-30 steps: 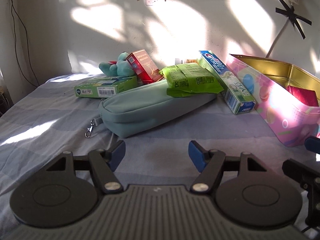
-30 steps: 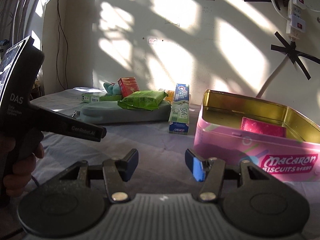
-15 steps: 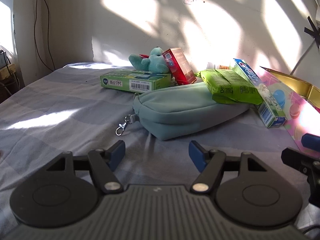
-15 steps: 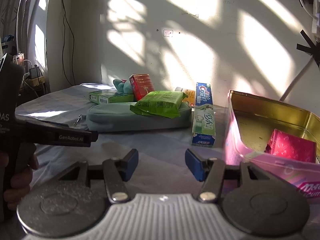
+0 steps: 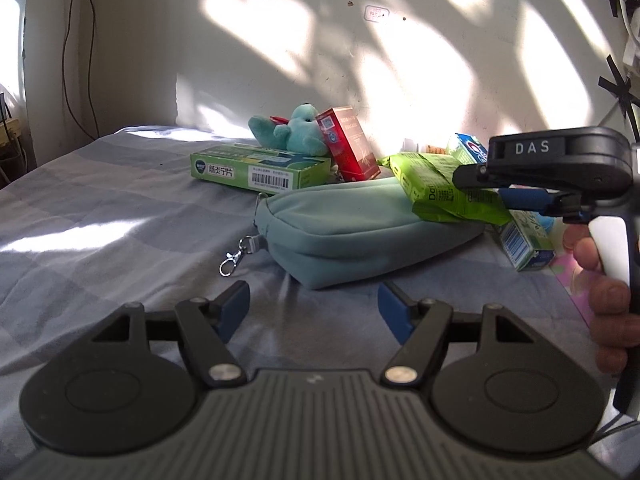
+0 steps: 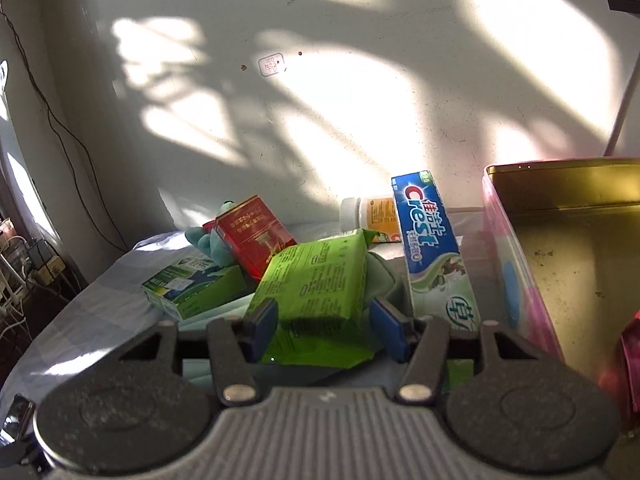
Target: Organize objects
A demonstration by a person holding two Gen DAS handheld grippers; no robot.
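Observation:
A teal pouch (image 5: 360, 232) lies on the grey bedsheet with a green packet (image 6: 320, 288) resting on its far end. My right gripper (image 6: 326, 326) is open, and its blue fingers flank the near end of that packet without visibly pressing it. In the left wrist view one of its blue fingers (image 5: 524, 198) hangs over the green packet (image 5: 436, 188). My left gripper (image 5: 314, 308) stands open and empty, just short of the pouch. A pink tin (image 6: 560, 200) with a gold inside stands open at the right.
A Crest toothpaste box (image 6: 428, 248) leans between packet and tin. Behind are a red box (image 6: 256, 236), a teal plush (image 5: 296, 132), a flat green box (image 5: 256, 170) and an orange bottle (image 6: 372, 216). A hand (image 5: 604, 300) holds the right gripper. The wall stands close behind.
My right gripper has moved forward and left, from in front of the tin to the green packet, which now lies between its fingers. It has come into the left wrist view.

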